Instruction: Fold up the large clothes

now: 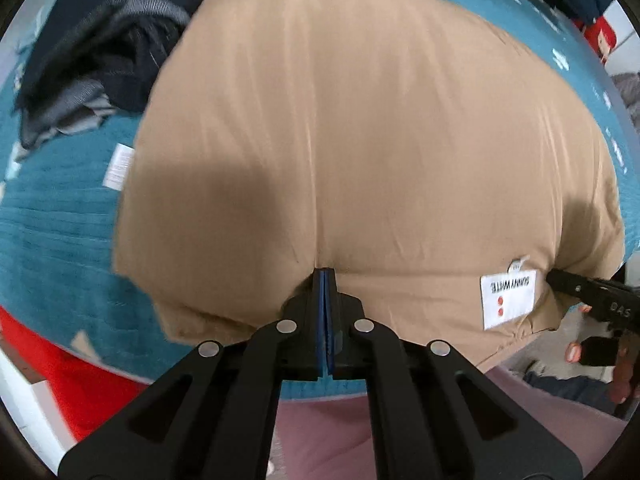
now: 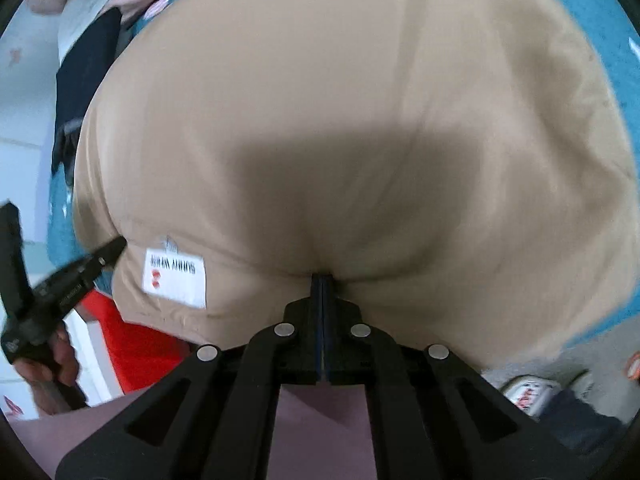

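A large tan padded garment (image 1: 360, 140) lies spread on a teal bed cover (image 1: 60, 220); it also fills the right wrist view (image 2: 320, 100). A white label (image 1: 508, 298) reading SUNNY WHITE sits on its near edge, also in the right wrist view (image 2: 174, 282). My left gripper (image 1: 325, 274) is shut on the garment's near edge, left of the label. My right gripper (image 2: 322, 278) is shut on the same edge, right of the label. Each gripper shows in the other's view: the right one at the edge (image 1: 560, 280), the left one by the label (image 2: 112, 248).
A heap of dark and grey clothes (image 1: 100, 72) lies on the bed at the far left. A red object (image 1: 72, 380) stands below the bed's near edge. A dark garment (image 2: 84, 80) hangs at the bed's left side. Floor and shoes (image 2: 528, 390) show below.
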